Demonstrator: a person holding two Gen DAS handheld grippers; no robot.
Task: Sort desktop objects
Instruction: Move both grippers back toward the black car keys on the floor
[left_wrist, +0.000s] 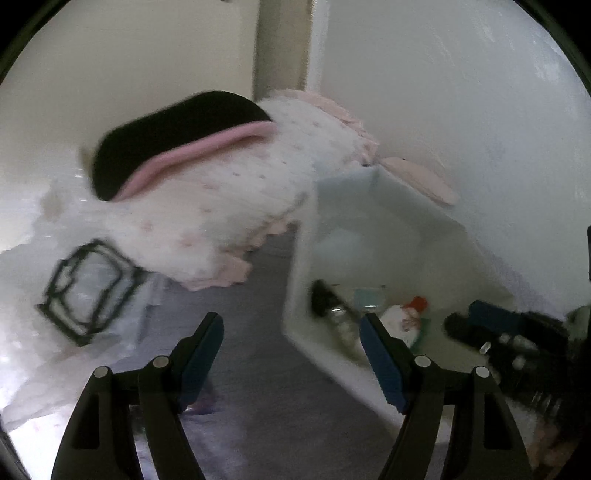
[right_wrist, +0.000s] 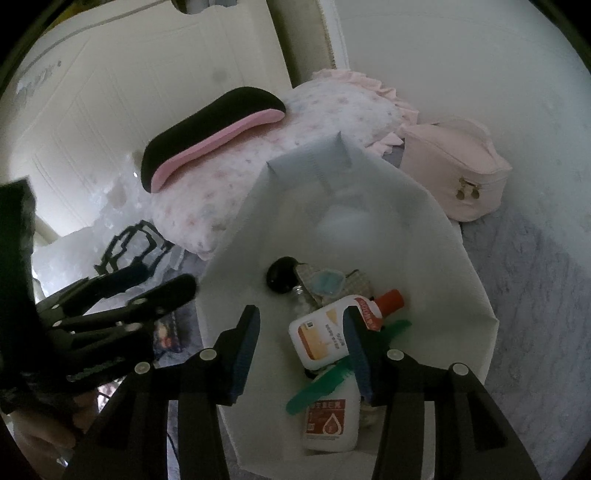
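A white fabric bin (right_wrist: 424, 236) holds a white bottle with a red cap (right_wrist: 317, 336), a green comb (right_wrist: 321, 387), a second white bottle (right_wrist: 332, 421), a black-capped glass bottle (right_wrist: 282, 278) and a pale blue item (right_wrist: 327, 284). My right gripper (right_wrist: 301, 352) hangs open over the bin, with the red-capped bottle lying loose below its fingers. My left gripper (left_wrist: 293, 354) is open and empty over the grey surface by the bin's corner (left_wrist: 295, 332). It also appears in the right wrist view as the left gripper (right_wrist: 170, 277), left of the bin.
A floral pillow (right_wrist: 229, 184) lies behind the bin with a black-and-pink case (right_wrist: 207, 136) on it. A pink zip pouch (right_wrist: 454, 173) sits at the back right. A clear bag with a black printed frame (left_wrist: 88, 291) lies left. A small dark packet (right_wrist: 168, 332) lies beside the bin.
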